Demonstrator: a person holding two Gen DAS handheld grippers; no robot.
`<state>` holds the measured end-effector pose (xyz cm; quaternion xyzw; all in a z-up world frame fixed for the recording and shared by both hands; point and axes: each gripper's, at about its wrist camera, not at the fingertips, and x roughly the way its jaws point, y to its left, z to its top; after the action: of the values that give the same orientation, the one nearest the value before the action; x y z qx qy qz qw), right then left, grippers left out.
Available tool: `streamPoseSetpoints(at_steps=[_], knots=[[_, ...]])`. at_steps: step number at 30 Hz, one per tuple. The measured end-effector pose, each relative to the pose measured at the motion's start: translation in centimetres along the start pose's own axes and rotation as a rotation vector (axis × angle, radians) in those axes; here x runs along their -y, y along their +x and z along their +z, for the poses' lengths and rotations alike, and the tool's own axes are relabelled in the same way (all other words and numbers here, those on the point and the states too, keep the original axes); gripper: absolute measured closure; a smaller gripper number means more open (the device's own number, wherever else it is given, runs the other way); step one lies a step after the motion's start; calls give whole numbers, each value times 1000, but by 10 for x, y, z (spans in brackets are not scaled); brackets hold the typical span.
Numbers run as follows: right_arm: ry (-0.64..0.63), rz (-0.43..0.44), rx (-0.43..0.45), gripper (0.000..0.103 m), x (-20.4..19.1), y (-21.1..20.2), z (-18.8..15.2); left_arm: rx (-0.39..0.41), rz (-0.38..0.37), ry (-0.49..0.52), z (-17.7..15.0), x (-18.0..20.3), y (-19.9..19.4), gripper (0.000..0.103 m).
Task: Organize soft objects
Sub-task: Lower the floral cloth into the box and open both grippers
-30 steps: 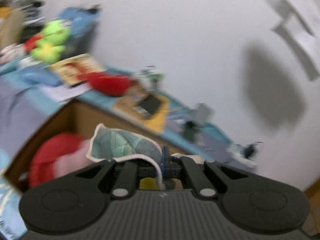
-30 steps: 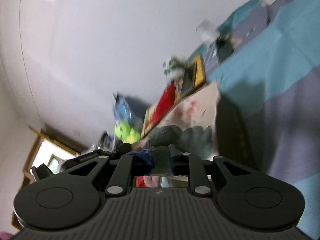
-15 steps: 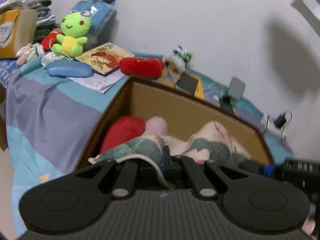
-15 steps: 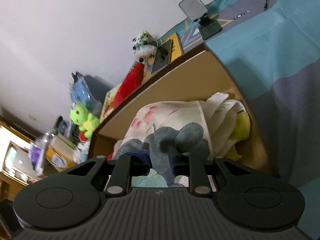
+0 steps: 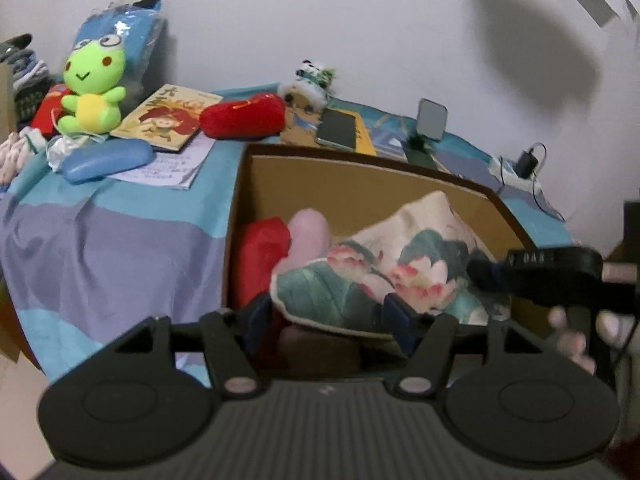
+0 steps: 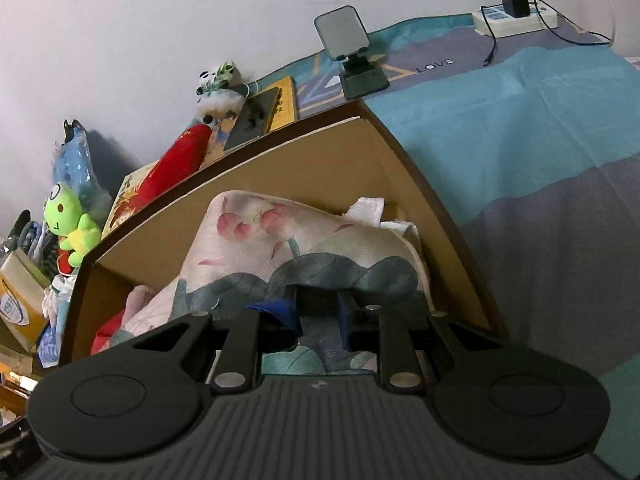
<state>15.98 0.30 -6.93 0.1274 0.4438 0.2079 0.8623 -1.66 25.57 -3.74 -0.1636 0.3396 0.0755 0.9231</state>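
Note:
A floral lotus-print cloth (image 5: 384, 272) lies in an open cardboard box (image 5: 360, 176) on the bed, over a red soft item (image 5: 262, 248) and a pink one (image 5: 308, 232). My left gripper (image 5: 328, 316) is open, its jaws wide on either side of the cloth's near edge. My right gripper (image 6: 318, 316) is over the same cloth (image 6: 304, 248) inside the box (image 6: 424, 184), jaws part open with a fold of cloth between them. It also shows at the right of the left wrist view (image 5: 552, 276).
On the bed beyond the box lie a green frog plush (image 5: 92, 88), a red plush roll (image 5: 242, 116), a blue case (image 5: 106, 160), a picture book (image 5: 168, 116), a panda toy (image 5: 310, 80), a phone stand (image 5: 430, 124) and a charger (image 6: 516, 8).
Both grippers have lowered the cloth into the box. My left gripper has opened and let go of it; my right gripper's jaws have loosened.

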Motion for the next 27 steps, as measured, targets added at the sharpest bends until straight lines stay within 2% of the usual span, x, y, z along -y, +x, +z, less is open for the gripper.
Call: streamPoseSetpoints(at_steps=[3,6,11,13,17,18,19,27], knots=[[-22,-46,-5,101,-3,-6,-1,-2,-33,21,-1,-3,-12,37],[-59,-91,-24,101,-7,-12,-2,40,-69,34,7,-3,-24,37],[-24,-100,-9,100,-4,-20,-1,68,-126,52,27,15,-9,37],[-20,-98,-1,100,-4,-23,-2,53,-89,91,29,28,10,37],[-39,-101,17,99,-5,-29,-5,-76,15,103,25,35,53,37],[-43,-100,22,99,-5,-30,-5,-106,44,98,24,33,61,43],[-49,-100,26,99,-4,-30,-6,-115,59,100,22,32,63,44],[-94,-104,45,97,0,-37,-9,-165,77,115,8,37,51,40]])
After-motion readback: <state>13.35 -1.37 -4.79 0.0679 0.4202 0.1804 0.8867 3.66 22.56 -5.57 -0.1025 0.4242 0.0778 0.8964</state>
